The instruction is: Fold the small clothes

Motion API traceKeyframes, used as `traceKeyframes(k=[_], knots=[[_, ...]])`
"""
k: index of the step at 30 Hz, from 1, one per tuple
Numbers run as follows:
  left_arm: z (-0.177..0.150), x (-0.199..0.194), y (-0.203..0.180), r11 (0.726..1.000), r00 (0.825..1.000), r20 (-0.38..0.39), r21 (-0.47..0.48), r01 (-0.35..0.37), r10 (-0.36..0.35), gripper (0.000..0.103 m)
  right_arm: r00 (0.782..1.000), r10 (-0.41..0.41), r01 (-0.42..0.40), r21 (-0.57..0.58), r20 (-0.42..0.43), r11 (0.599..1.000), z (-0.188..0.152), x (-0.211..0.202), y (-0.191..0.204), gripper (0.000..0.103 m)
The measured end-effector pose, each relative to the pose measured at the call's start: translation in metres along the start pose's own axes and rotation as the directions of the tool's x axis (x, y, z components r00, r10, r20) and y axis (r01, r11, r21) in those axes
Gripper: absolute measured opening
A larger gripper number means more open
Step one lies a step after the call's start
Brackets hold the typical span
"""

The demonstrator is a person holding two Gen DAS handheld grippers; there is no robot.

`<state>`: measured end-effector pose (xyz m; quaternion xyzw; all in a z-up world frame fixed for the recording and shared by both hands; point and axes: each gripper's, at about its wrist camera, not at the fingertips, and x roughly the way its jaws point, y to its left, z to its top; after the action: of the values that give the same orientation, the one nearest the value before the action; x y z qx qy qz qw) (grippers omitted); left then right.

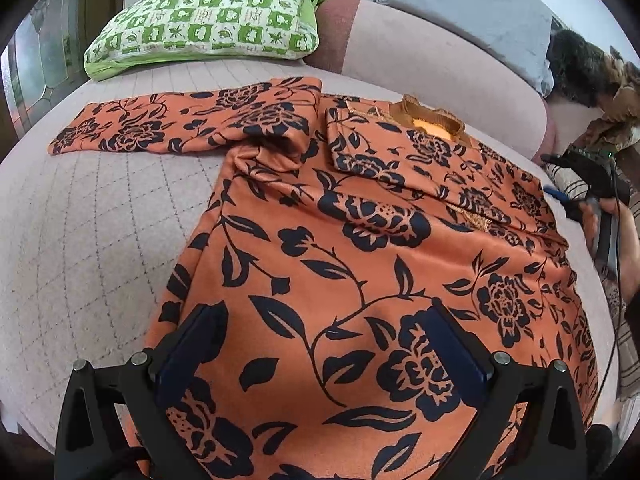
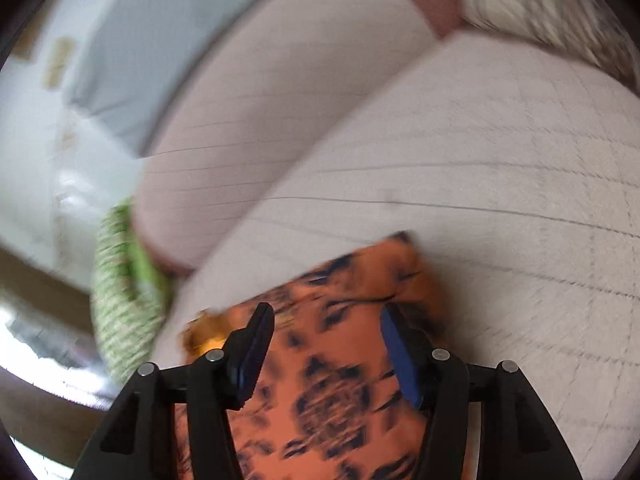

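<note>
Two pairs of black fingers with blue pads, one pair per view, both spread wide and gripping nothing. Left gripper (image 1: 320, 320) poised low over the hem end of one orange garment (image 1: 360, 260) printed with dark navy flowers and leaves, cloth visible between the parted fingers (image 1: 192, 344); contact with the pads impossible to tell. Right gripper (image 2: 326, 344) above the same orange garment (image 2: 332, 380), near its brown collar (image 2: 200, 332), in a view badly smeared by motion blur; fingers (image 2: 396, 352) clear of the fabric so far as can be made out.

Garment spread flat on a pale quilted sofa seat (image 1: 100, 220), neckline toward the backrest. One sleeve (image 1: 160, 124) stretched out sideways to the left; the other side already folded in across the chest, one panel (image 1: 372, 148) lying beside the ribbed collar (image 1: 432, 116).

Farther out: one green-and-white checked pillow (image 1: 208, 20) against the backrest, one grey-blue cushion (image 1: 480, 12) to its right, one dark furry heap (image 1: 584, 72) at the far edge. Right gripper (image 1: 596, 184) also seen from the left view, held in a hand (image 1: 616, 224) just beside the garment's edge.
</note>
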<state>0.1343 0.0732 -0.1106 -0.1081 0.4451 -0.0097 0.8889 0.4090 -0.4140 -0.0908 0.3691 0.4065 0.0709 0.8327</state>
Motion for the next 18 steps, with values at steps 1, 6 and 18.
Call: traceKeyframes(k=[1,6,18], knots=[[0.000,-0.003,0.000,1.000,1.000,0.008,-0.002,0.005,-0.005,0.103,1.000,-0.028,0.028,-0.036,-0.010,0.999,-0.006,0.000,0.002,0.077],[0.009,-0.038,0.025,0.998,0.993,0.122,-0.057,0.012,-0.005,0.103,0.986,-0.166,0.164,-0.147,-0.008,0.975,-0.043,-0.022,0.029,0.074],[0.118,-0.033,0.271,0.804,0.982,0.127,-0.594,-0.041,0.143,0.102,0.999,-0.035,0.037,-0.372,0.011,0.928,-0.228,-0.123,0.058,0.075]])
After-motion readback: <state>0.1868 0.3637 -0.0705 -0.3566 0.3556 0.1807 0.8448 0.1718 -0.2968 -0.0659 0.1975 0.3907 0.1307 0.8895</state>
